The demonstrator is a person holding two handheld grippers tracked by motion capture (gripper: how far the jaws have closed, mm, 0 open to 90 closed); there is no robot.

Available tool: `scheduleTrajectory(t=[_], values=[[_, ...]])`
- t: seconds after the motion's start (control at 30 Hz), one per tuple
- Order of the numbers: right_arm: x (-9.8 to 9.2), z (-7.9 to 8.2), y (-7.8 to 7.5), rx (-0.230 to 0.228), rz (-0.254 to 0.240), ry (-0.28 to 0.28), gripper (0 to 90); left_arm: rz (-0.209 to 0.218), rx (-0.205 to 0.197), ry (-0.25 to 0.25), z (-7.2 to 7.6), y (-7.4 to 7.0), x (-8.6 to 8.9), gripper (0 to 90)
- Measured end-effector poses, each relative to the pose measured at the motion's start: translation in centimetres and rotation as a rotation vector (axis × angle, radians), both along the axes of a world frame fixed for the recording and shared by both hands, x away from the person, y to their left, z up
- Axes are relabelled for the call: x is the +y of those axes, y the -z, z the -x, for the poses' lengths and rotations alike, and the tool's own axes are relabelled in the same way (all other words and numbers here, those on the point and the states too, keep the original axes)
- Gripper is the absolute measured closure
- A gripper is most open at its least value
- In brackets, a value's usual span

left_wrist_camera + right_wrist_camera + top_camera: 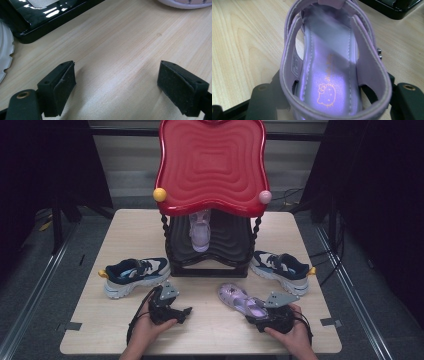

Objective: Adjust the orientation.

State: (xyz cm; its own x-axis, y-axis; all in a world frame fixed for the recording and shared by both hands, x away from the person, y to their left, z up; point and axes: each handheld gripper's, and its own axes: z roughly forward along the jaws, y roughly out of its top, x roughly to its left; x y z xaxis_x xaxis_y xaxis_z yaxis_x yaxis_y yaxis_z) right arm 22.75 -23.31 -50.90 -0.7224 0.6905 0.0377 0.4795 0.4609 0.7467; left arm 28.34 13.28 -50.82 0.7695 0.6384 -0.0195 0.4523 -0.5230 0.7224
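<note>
Purple sandal at the heel between right gripper jaws, grip unclear.
Left gripper jaws open over bare worktop; black rack and navy sneakers stand beyond.

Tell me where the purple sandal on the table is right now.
In the high view the purple sandal lies on the table at front right, its heel between the jaws of the right hand-held gripper, just in front of the right-hand navy sneaker.
</note>
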Motion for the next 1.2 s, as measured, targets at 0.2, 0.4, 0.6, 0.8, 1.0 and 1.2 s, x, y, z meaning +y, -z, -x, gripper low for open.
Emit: scheduleTrajectory(t=[0.2, 0.4, 0.6, 0.8, 1.0, 1.2], values=[[0.0, 0.0, 0.0, -0.002, -0.001, 0.007, 34.9, -0.001, 0.000, 0.000, 0.0, 0.0, 0.0, 14.3], [0.1, 0.2, 0.0, -0.003, -0.003, 0.021, 35.6, 0.000, 0.000, 0.000, 0.0, 0.0, 0.0, 14.3], [0.1, 0.3, -0.1, -0.010, -0.011, 0.035, 36.1, -0.003, -0.001, 0.002, 0.0, 0.0, 0.0, 14.4], [-0.1, 0.5, -0.2, -0.019, -0.039, 0.054, 36.2, -0.006, -0.001, 0.004, 0.0, 0.0, 0.0, 14.3], [-0.4, 0.9, -0.6, -0.035, -0.047, 0.070, 36.4, -0.006, -0.001, 0.005, 0.0, 0.0, 0.0, 14.3], [-0.7, 1.4, -1.9, -0.078, -0.058, 0.091, 36.5, -0.006, -0.001, 0.005, 0.0, 0.0, 0.0, 14.3]])
